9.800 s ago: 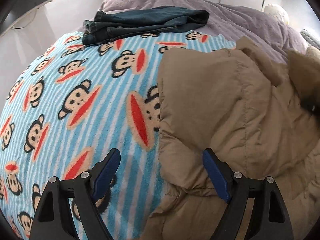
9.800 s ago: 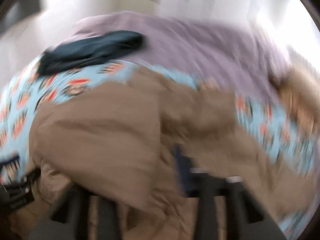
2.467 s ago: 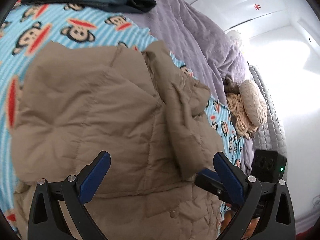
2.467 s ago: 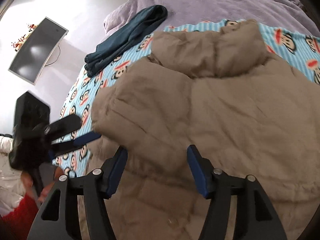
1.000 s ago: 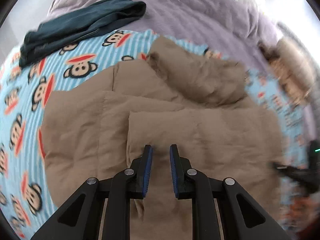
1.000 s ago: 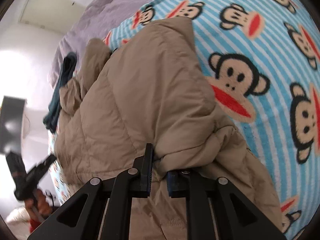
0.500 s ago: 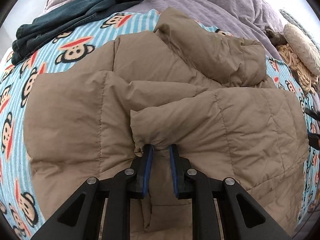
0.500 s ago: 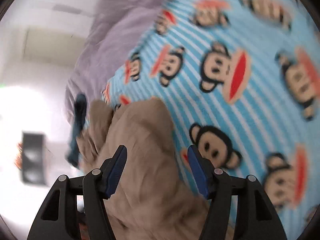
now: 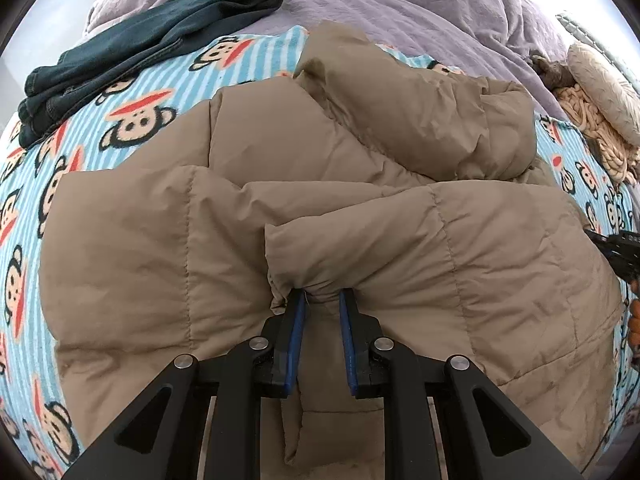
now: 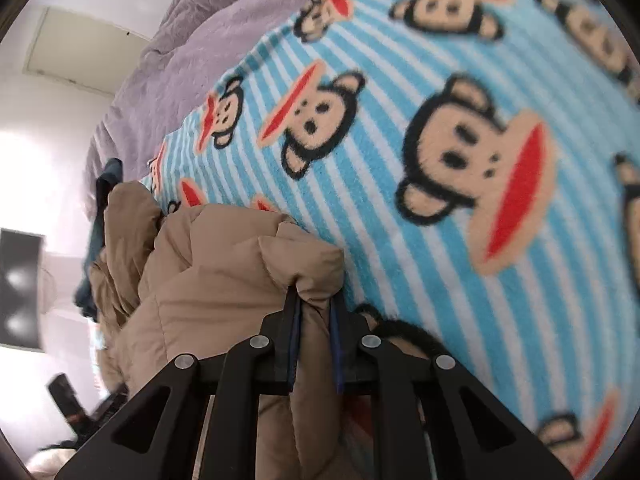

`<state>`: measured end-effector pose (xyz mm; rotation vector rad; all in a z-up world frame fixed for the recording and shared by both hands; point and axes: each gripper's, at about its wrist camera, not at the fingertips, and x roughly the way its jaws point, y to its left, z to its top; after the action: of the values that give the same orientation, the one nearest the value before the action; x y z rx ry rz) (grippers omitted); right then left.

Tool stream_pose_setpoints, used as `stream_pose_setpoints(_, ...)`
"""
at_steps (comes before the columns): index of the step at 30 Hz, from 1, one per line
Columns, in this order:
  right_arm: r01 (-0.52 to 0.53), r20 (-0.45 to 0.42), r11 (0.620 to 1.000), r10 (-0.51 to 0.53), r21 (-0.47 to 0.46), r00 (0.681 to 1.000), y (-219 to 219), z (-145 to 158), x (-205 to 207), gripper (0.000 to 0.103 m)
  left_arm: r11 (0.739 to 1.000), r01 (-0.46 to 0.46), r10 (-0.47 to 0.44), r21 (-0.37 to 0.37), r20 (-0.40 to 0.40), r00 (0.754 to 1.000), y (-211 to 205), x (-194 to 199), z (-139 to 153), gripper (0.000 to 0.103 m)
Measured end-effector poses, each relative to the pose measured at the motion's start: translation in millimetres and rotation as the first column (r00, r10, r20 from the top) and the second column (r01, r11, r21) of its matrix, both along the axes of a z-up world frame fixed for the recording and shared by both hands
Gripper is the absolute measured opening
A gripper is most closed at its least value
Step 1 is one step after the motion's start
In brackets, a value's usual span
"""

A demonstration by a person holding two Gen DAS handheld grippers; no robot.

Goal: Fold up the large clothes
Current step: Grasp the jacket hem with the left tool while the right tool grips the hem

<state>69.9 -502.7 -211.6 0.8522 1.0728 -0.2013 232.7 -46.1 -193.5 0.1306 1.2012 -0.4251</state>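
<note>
a tan quilted puffer jacket [image 9: 360, 208] lies spread across a fleecy blue-and-white striped blanket [image 9: 132, 112] printed with cartoon monkey faces. the jacket's shell is smooth and matte, stitched into soft pillowy panels, with its bulky hood or collar bunched at the far end. the left gripper [image 9: 322, 312] has its blue-padded jaws drawn narrow on a puckered fold of the jacket near the middle, the fabric gathered tight between the pads. the right gripper [image 10: 314, 312] has just been closing, and its jaws now pinch a rounded, puffy corner of the same jacket [image 10: 224, 272] at the garment's edge, where it meets the blanket [image 10: 440, 160].

the left wrist view alone shows the folded dark denim jeans [image 9: 140, 52] at the blanket's far edge, the crinkled lavender bedspread [image 9: 400, 4] beyond, and a chunky cream knitted cushion [image 9: 596, 96] at the right. the right wrist view, soft with blur, shows instead a dark flat screen [image 10: 18, 288] on the pale wall at the left and, low in the corner, a black shape that may be the other gripper, too smeared to be sure of.
</note>
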Motion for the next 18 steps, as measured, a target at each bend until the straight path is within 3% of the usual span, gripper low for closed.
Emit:
stream_pose_setpoints(3, -0.040, 0.014, 0.989, 0.042, -0.142, 0.999, 13, 37, -20, 0.014, 1.000, -0.007, 0.007, -0.007, -0.007, 1.000, 0, 1, 0, 0.020)
stream_pose_setpoints(7, -0.127, 0.050, 0.970, 0.140, -0.207, 0.989, 38, 64, -50, 0.014, 1.000, -0.013, 0.013, 0.002, 0.004, 1.000, 0, -1, -1, 0.020)
stream_pose_setpoints(10, -0.201, 0.002, 0.951, 0.207, -0.234, 0.978, 62, 56, -64, 0.014, 1.000, -0.017, 0.017, 0.005, 0.007, 1.000, 0, -2, -1, 0.020)
stream_pose_setpoints(18, -0.183, -0.077, 0.949, 0.169, -0.257, 0.983, 63, 17, -68, 0.014, 0.999, -0.006, 0.005, 0.033, 0.033, 0.999, -5, -4, -2, 0.020)
